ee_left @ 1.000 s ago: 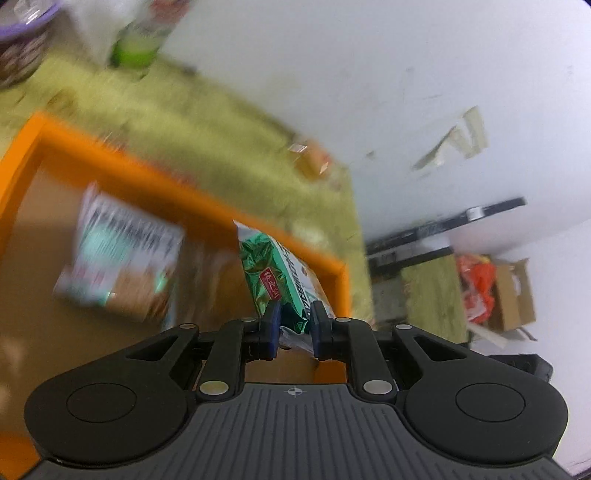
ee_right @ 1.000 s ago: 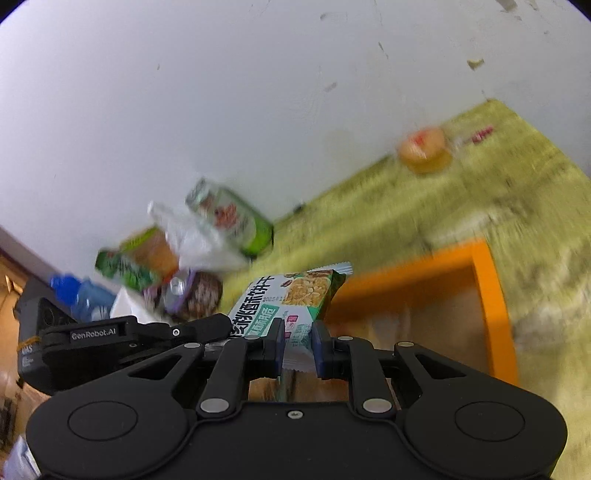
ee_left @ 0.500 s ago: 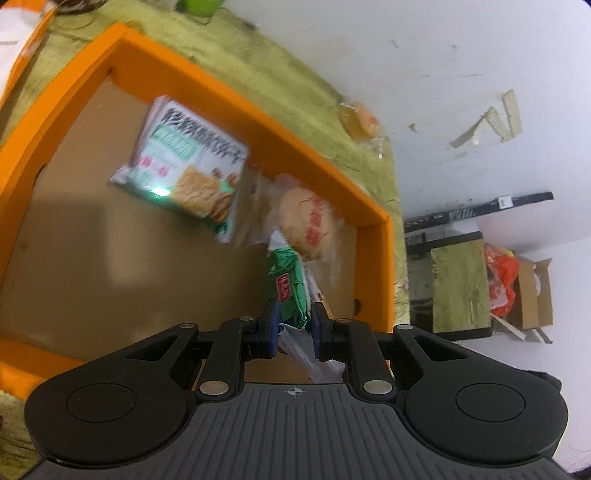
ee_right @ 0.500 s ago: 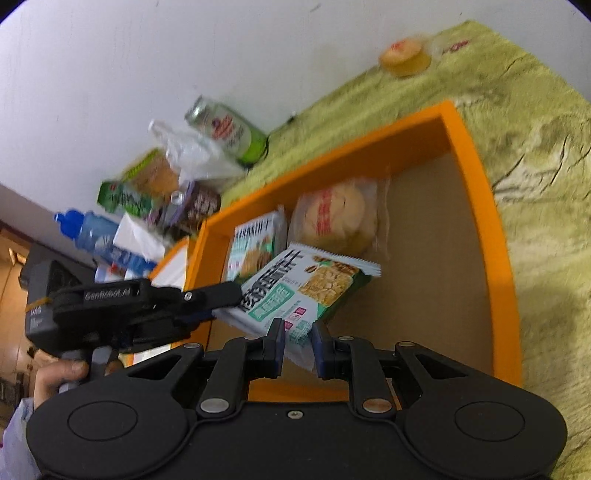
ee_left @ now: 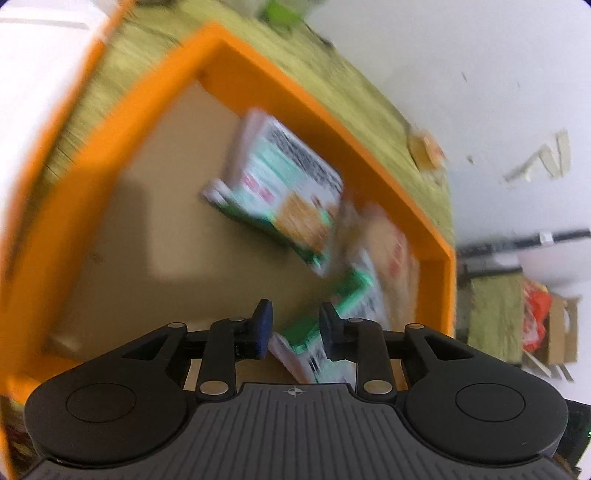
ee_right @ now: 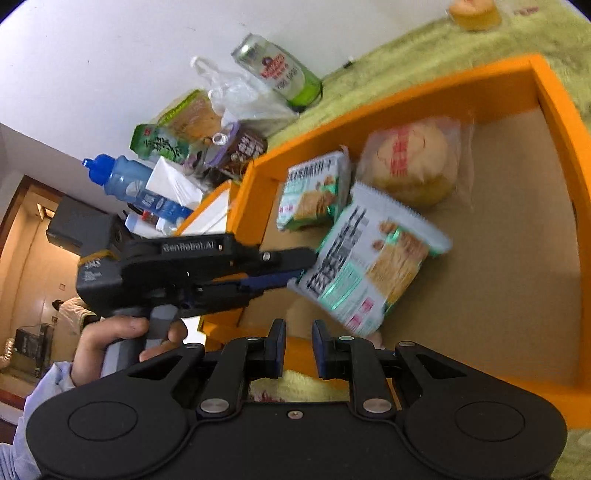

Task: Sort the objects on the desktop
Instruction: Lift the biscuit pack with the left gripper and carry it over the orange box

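Note:
An orange box [ee_right: 554, 92] with a cardboard floor holds a cracker packet [ee_right: 314, 192] and a wrapped bun [ee_right: 410, 162]. A second cracker packet [ee_right: 369, 269] is tilted low over the floor. My left gripper [ee_left: 295, 314] is opening. That second packet [ee_left: 325, 332] is between its jaws, against the right pad and clear of the left one. In the right wrist view the left gripper [ee_right: 299, 271] has its tips at the packet's left edge. My right gripper [ee_right: 299, 332] is shut over the box's near rim with nothing between its pads. The packet's lower corner is just right of its fingertips.
Behind the box stand a green can [ee_right: 280, 70], a blue bottle [ee_right: 125, 181], snack bags [ee_right: 173, 136] and a plastic bag [ee_right: 240, 96]. A second orange box [ee_left: 48, 92] lies to the left. A small bun [ee_right: 472, 11] sits on the green cloth [ee_right: 406, 48]. A hand [ee_right: 122, 339] holds the left gripper.
Both grippers came down into the orange box with the packet. The left jaws have spread apart. The packet has left the right gripper's pads and now sits just beyond them.

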A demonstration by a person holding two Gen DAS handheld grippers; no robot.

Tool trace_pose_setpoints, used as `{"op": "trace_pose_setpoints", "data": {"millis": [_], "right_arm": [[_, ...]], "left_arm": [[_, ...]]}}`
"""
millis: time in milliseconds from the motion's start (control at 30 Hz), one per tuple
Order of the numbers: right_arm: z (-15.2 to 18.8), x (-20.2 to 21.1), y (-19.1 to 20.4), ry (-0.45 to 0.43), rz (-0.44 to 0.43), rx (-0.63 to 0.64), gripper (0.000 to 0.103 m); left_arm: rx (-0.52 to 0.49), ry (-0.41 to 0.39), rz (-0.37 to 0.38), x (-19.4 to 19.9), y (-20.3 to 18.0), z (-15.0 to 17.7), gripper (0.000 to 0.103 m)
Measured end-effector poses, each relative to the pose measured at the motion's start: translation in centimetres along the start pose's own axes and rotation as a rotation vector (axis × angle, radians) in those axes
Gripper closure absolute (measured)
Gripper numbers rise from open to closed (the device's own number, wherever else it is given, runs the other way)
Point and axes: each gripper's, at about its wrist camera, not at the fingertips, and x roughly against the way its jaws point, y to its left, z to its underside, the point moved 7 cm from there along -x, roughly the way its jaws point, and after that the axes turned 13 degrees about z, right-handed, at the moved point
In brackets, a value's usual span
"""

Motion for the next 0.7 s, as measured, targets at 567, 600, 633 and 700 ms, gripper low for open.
{"op": "trace_pose_setpoints", "data": {"millis": [567,600,633,700], "right_arm": [[-5.8,-2.1,-4.8,-0.078,0.096,0.047,0.058],[-5.8,-2.5,-4.7,-0.069,0.103,0.070,0.058],[-5.9,-2.6,-4.7,-0.073,0.117,0.093,0.058],[-6.2,-2.7,-4.5,-0.086,0.130,0.129,0.058]], "left_arm": [[-0.101,0.092,-0.030,0.7,-1.7,3.5,0.021],[-0.100,0.093,-0.027,0.5,-1.9,3.6,0.020],[-0.100,0.095,-0.024,0.3,-2.1,3.6,0.020],[-0.097,0.095,-0.018,-0.1,-2.4,3.6,0.021]]}}
